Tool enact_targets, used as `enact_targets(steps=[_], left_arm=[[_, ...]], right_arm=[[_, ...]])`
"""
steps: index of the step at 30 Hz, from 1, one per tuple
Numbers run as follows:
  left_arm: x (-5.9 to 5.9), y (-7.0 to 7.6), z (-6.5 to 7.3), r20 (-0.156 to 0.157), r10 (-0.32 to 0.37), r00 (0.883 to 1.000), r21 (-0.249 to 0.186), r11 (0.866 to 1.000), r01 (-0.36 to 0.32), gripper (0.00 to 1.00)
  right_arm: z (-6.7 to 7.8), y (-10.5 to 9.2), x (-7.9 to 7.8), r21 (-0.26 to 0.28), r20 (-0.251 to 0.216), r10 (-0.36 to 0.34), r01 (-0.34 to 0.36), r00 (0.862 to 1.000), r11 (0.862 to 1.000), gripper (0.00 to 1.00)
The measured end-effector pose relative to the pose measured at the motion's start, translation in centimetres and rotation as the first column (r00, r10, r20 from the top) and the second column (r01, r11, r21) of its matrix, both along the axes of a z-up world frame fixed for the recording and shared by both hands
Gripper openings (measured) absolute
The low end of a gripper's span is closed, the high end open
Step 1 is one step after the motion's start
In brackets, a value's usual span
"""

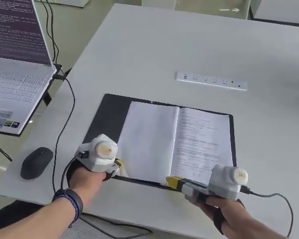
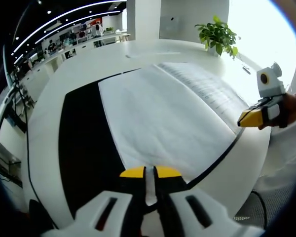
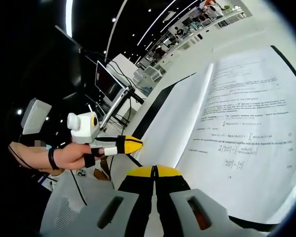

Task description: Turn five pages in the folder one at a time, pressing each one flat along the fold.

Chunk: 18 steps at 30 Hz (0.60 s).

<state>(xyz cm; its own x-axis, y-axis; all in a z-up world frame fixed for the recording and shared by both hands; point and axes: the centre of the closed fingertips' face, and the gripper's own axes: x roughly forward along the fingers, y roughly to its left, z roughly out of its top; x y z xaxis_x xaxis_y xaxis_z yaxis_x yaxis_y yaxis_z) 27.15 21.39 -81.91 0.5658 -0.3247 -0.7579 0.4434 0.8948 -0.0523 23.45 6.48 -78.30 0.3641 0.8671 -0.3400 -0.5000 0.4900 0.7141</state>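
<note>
The folder is laid out flat on the desk, just ahead of both tongs. The left tongs and right tongs are closed together, with nothing held. How many pages are turned cannot be told; none is lifted.

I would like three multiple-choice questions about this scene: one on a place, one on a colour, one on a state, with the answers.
1. Where does the mouse lie?
A) left of the folder
B) on the folder
C) right of the folder

2. What colour is the folder's cover?
A) red
B) black
C) white

3. How is the folder?
A) closed
B) open, both pages printed
C) open, left page blank, right page printed

Answers:
1 A, it rests on the table at the folder's left.
2 B, a black border frames the pages.
3 C, text shows on the right page alone.
</note>
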Motion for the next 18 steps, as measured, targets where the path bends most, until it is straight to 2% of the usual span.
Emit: enact_targets(steps=[5, 7, 10, 13, 16, 18], left_arm=[[-0.4, -0.3, 0.5, -0.023, 0.0, 1.0, -0.006, 1.0, 0.0, 0.1], [-0.6, -0.6, 0.9, -0.025, -0.005, 1.0, -0.014, 1.0, 0.005, 0.12], [-0.5, -1.0, 1.9, -0.004, 0.009, 1.0, -0.036, 0.999, -0.009, 0.19], [-0.6, -1.5, 2.7, 0.01, 0.023, 1.0, -0.063, 0.998, -0.023, 0.21], [-0.6, -2.0, 3.6, 0.023, 0.024, 0.999, -0.075, 0.997, -0.023, 0.26], [-0.4, -2.3, 4.4, 0.047, 0.018, 0.999, -0.079, 0.997, -0.014, 0.29]], right_arm=[[1.2, -1.7, 0.4, -0.009, 0.038, -0.042, 0.042, 0.998, 0.999, 0.0], [2.4, -2.7, 0.7, -0.006, 0.069, -0.066, 0.066, 0.995, 0.998, 0.0], [3.1, -4.4, 1.2, -0.031, 0.111, -0.092, 0.096, 0.989, 0.995, 0.0], [3.7, -6.1, 1.2, -0.061, 0.15, -0.109, 0.119, 0.983, 0.991, 0.04], [3.9, -8.1, 1.3, -0.118, 0.187, -0.118, 0.141, 0.975, 0.983, 0.1], [4.0, -9.3, 1.2, -0.16, 0.207, -0.111, 0.146, 0.972, 0.976, 0.18]])
